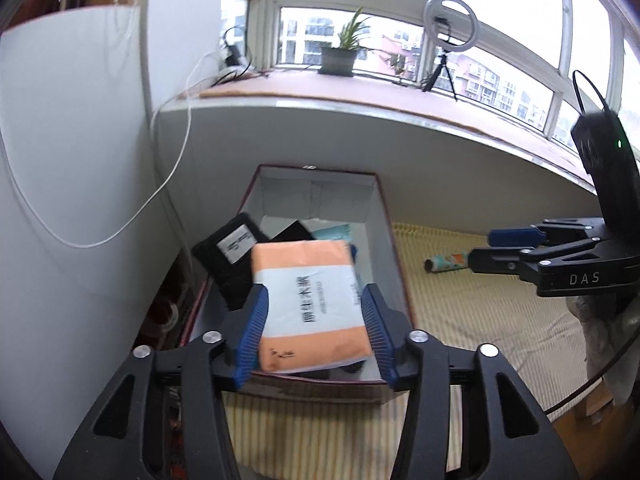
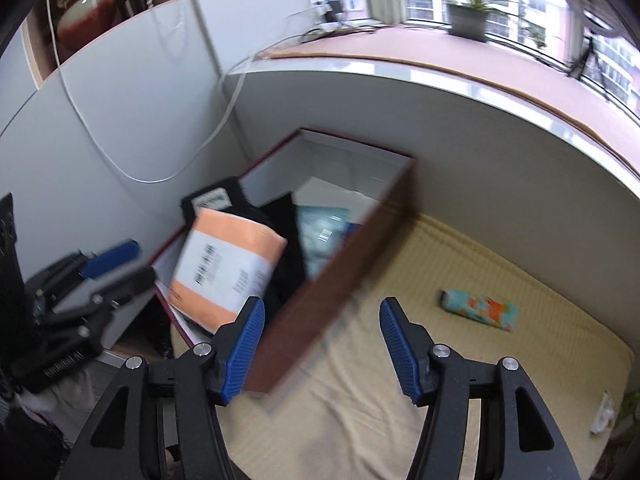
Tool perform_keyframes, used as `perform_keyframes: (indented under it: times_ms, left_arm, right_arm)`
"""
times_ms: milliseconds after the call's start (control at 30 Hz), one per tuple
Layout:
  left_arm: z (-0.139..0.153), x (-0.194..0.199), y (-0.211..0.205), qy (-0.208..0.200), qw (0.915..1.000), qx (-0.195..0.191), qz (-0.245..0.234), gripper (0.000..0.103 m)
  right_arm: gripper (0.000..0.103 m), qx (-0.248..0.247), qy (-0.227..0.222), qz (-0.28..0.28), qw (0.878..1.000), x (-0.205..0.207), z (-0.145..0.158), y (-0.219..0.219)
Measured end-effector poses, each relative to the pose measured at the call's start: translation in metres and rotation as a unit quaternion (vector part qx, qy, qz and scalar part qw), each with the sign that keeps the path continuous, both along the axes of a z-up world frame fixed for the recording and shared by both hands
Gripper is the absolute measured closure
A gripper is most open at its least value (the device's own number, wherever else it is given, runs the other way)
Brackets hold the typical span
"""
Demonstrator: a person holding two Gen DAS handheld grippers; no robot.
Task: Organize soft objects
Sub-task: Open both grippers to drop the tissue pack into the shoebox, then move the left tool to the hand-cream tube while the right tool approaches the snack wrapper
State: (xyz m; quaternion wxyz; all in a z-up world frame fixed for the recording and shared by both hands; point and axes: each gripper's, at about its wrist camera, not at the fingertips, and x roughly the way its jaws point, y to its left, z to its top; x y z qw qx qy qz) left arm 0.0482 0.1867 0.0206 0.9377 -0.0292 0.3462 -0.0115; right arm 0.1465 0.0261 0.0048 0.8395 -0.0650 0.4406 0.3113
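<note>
The left claw (image 1: 314,332) stood spread around the orange tissue pack (image 1: 308,300), which sat in the red box (image 1: 394,240) on other soft things (it looked let go), and the empty right claw (image 2: 322,344), spread too, likely needed the little roll (image 2: 480,310) on the bed (image 2: 400,400) next.

Setting: a room in a residential home. Indicators: a bed with a pale yellow ribbed mattress cover (image 2: 500,360) set below a wide bay window sill topped in pinkish brown (image 1: 360,92); a grey pot holding a green leafy plant (image 1: 340,56) on the sill; a ring light on a small black tripod (image 1: 448,40); apartment blocks (image 1: 492,80) visible through the panes.
</note>
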Motion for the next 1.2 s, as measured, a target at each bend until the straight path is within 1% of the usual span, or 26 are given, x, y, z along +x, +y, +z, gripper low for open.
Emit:
perform_keyframes:
  times_ms: [67, 100, 133, 267, 333, 367, 433, 533, 667, 800, 867, 933, 1000, 1100, 1200]
  left_arm:
    - [0.003, -0.001, -0.008, -0.006, 0.9999, -0.006, -0.008, 0.055]
    - [0.004, -0.001, -0.011, -0.007, 0.9999, -0.008, -0.011, 0.055]
    - [0.006, -0.001, -0.017, -0.010, 0.9997, -0.013, -0.017, 0.055]
    - [0.006, 0.002, -0.040, -0.016, 0.9989, -0.022, -0.037, 0.055]
    - [0.003, 0.005, -0.054, -0.011, 0.9982, -0.026, -0.052, 0.055]
    - [0.001, 0.008, -0.063, -0.007, 0.9976, -0.027, -0.063, 0.055]
    - [-0.005, 0.015, -0.084, 0.001, 0.9962, -0.023, -0.085, 0.055]
    - [-0.015, 0.027, -0.112, 0.018, 0.9930, -0.021, -0.115, 0.055]
    - [-0.026, 0.049, -0.140, 0.045, 0.9882, -0.034, -0.142, 0.055]
    - [-0.040, 0.074, -0.164, 0.073, 0.9846, -0.039, -0.154, 0.055]
    - [-0.050, 0.089, -0.173, 0.093, 0.9821, -0.048, -0.157, 0.055]
    - [-0.058, 0.102, -0.176, 0.111, 0.9810, -0.059, -0.148, 0.055]
    - [-0.067, 0.122, -0.178, 0.129, 0.9801, -0.064, -0.136, 0.055]
    - [-0.074, 0.145, -0.179, 0.137, 0.9821, -0.069, -0.110, 0.055]
    - [-0.087, 0.174, -0.182, 0.159, 0.9802, -0.080, -0.088, 0.055]
  right_arm:
    - [0.047, 0.009, -0.002, -0.016, 1.000, -0.001, 0.000, -0.022]
    - [0.047, 0.020, -0.005, -0.034, 0.999, -0.003, 0.002, -0.042]
    - [0.047, 0.024, -0.010, -0.045, 0.999, -0.005, 0.004, -0.053]
    - [0.046, 0.049, -0.050, -0.108, 0.992, -0.019, 0.013, -0.128]
    - [0.035, 0.054, -0.054, -0.134, 0.988, -0.024, 0.014, -0.162]
    - [0.029, 0.059, -0.053, -0.151, 0.985, -0.026, 0.014, -0.180]
    - [0.029, 0.076, -0.046, -0.182, 0.979, -0.029, 0.013, -0.216]
    - [0.029, 0.083, -0.032, -0.225, 0.970, -0.034, 0.008, -0.266]
    - [0.029, 0.091, 0.003, -0.272, 0.958, -0.038, -0.011, -0.324]
    - [0.029, 0.089, 0.023, -0.293, 0.952, -0.036, -0.030, -0.353]
    - [0.029, 0.088, 0.038, -0.293, 0.951, -0.029, -0.044, -0.356]
    - [0.029, 0.084, 0.051, -0.293, 0.951, -0.020, -0.057, -0.358]
    - [0.029, 0.084, 0.068, -0.301, 0.947, -0.009, -0.072, -0.361]
    - [0.029, 0.101, 0.095, -0.308, 0.941, 0.002, -0.092, -0.372]
    - [0.029, 0.102, 0.110, -0.313, 0.938, 0.012, -0.107, -0.374]
